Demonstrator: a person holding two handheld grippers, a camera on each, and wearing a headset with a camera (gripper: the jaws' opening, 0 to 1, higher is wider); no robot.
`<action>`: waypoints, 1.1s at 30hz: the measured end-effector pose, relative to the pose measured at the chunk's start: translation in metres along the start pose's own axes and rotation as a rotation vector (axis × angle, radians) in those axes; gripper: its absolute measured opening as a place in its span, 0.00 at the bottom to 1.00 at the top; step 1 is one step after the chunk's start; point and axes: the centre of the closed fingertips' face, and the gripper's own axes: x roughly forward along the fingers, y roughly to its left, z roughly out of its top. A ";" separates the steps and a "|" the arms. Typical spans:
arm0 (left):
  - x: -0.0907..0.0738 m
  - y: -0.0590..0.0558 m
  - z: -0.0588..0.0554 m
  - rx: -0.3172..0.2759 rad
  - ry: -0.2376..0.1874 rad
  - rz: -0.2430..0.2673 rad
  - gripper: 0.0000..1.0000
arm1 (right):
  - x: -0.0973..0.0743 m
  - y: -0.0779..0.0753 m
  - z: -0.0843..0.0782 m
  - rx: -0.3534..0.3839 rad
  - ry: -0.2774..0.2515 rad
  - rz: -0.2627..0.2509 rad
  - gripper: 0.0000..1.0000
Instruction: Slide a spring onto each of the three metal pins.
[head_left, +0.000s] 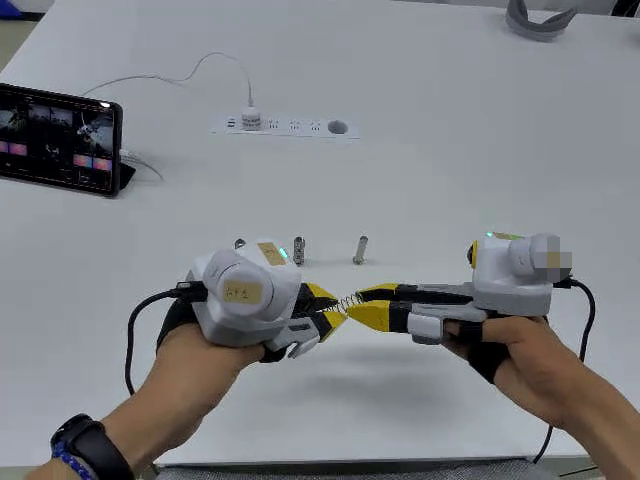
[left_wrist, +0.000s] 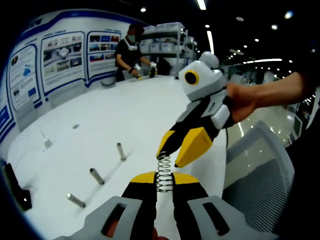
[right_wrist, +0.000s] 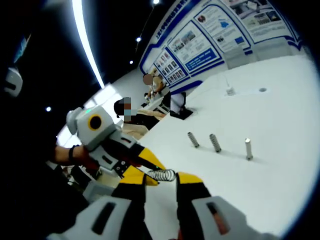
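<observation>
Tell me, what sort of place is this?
Probably a lab or demonstration hall rather than a home: a long white workbench, blue-bordered poster boards along the wall, and shelves of pale storage boxes behind another person working at the far end.

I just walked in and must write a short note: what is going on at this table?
A person holds a gripper in each hand over a white table. The left gripper pinches one end of a small spring; the right gripper meets its other end, its grip unclear. Beyond them three metal pins stand in a row: two seem to carry springs already, the right-hand pin looks bare.
</observation>
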 end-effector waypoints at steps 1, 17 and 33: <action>0.000 0.000 0.000 0.002 0.000 -0.001 0.11 | 0.000 0.000 0.001 0.002 -0.001 0.001 0.24; 0.006 0.001 0.009 0.034 0.006 -0.008 0.10 | 0.002 0.009 0.015 -0.064 0.038 0.028 0.13; 0.011 0.002 0.018 0.068 0.005 -0.045 0.10 | 0.002 0.018 0.019 -0.377 0.300 0.057 0.12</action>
